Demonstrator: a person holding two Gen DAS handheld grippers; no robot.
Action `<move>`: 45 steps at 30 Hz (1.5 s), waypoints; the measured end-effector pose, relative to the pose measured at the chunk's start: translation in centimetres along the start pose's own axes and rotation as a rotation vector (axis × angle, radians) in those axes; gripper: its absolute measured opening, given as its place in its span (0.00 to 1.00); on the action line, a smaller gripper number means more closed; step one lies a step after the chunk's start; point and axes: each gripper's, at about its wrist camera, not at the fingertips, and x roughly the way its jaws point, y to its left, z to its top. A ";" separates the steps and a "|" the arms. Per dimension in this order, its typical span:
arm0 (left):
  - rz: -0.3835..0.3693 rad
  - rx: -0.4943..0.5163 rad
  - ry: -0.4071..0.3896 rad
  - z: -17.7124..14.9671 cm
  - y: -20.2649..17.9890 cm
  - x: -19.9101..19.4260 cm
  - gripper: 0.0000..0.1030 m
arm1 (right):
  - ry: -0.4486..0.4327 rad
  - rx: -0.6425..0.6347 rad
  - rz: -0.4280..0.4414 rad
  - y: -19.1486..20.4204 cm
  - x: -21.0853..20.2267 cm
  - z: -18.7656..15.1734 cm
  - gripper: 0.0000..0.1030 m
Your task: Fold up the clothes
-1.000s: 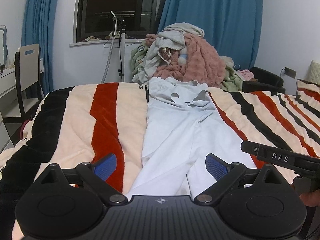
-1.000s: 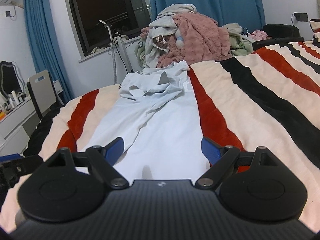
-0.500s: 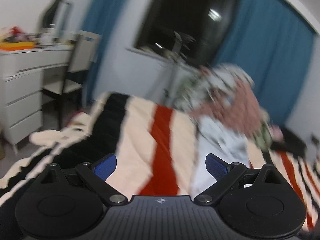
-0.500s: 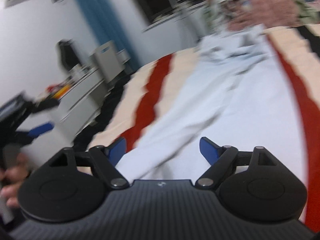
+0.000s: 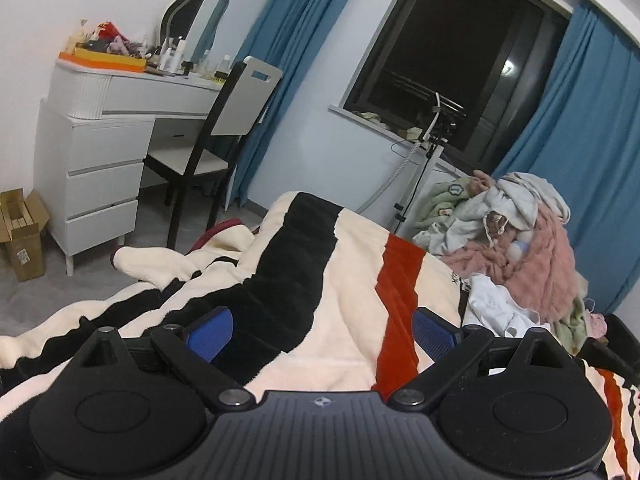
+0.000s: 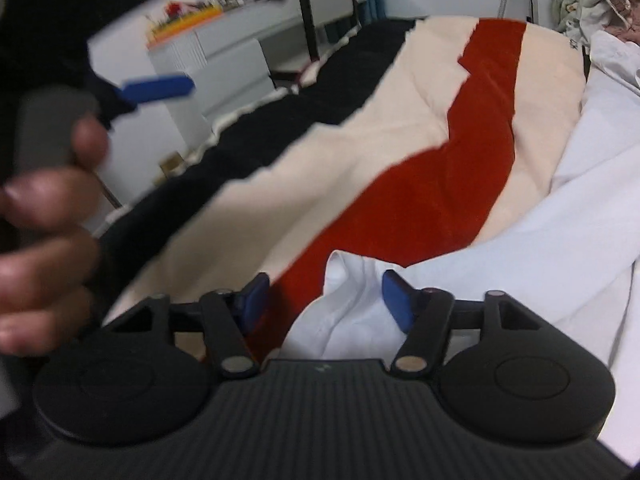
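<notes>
A white garment point(image 6: 580, 220) lies lengthwise on the striped blanket point(image 6: 360, 152) of the bed. One near end of it bunches up between the fingers of my right gripper point(image 6: 325, 300), whose jaws are closing. The cloth lies against the right pad, and the left pad is still apart from it. My left gripper point(image 5: 322, 334) stands open over the blanket's black and cream stripes with nothing between its fingers. From there only the garment's far end point(image 5: 496, 308) shows, at the right. The right wrist view shows a hand point(image 6: 48, 240) holding the left gripper's blue finger point(image 6: 156, 88) at upper left.
A heap of mixed clothes point(image 5: 532, 248) sits at the bed's far end. A white dresser point(image 5: 100, 152), a chair point(image 5: 224, 128) and a cardboard box point(image 5: 20, 232) stand left of the bed. A metal stand point(image 5: 424, 160) is under the window.
Both views swung left. My left gripper left the white garment for the blanket's left stripes. My right gripper moved to the garment's near left end and its jaws narrowed around the cloth.
</notes>
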 end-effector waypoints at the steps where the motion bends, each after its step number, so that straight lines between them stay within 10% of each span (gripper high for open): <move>1: 0.001 0.002 -0.001 -0.1 -0.1 0.0 0.94 | -0.010 0.026 -0.015 -0.5 -0.3 -0.1 0.33; 3: 0.002 0.006 -0.002 -0.2 -0.3 -0.1 0.94 | -0.032 0.080 -0.045 -1.4 -1.0 -0.3 0.13; 16: -0.243 0.005 0.206 -3.2 -3.3 -0.1 0.94 | -0.340 0.363 -0.219 -4.0 -17.2 -9.7 0.09; 29: -0.295 0.224 0.589 -10.3 -7.8 2.6 0.93 | -0.238 0.619 -0.146 -6.8 -19.1 -15.7 0.11; 32: -0.298 0.226 0.617 -10.7 -7.8 2.9 0.93 | -0.253 0.636 -0.165 -7.5 -20.3 -15.8 0.42; 34: -0.301 0.225 0.637 -10.9 -7.8 3.1 0.93 | -0.301 0.655 -0.137 -8.0 -21.2 -16.1 0.80; 45: -0.293 0.218 0.723 -11.8 -7.9 4.3 0.92 | -0.286 0.947 -0.279 -16.7 -21.2 -14.0 0.79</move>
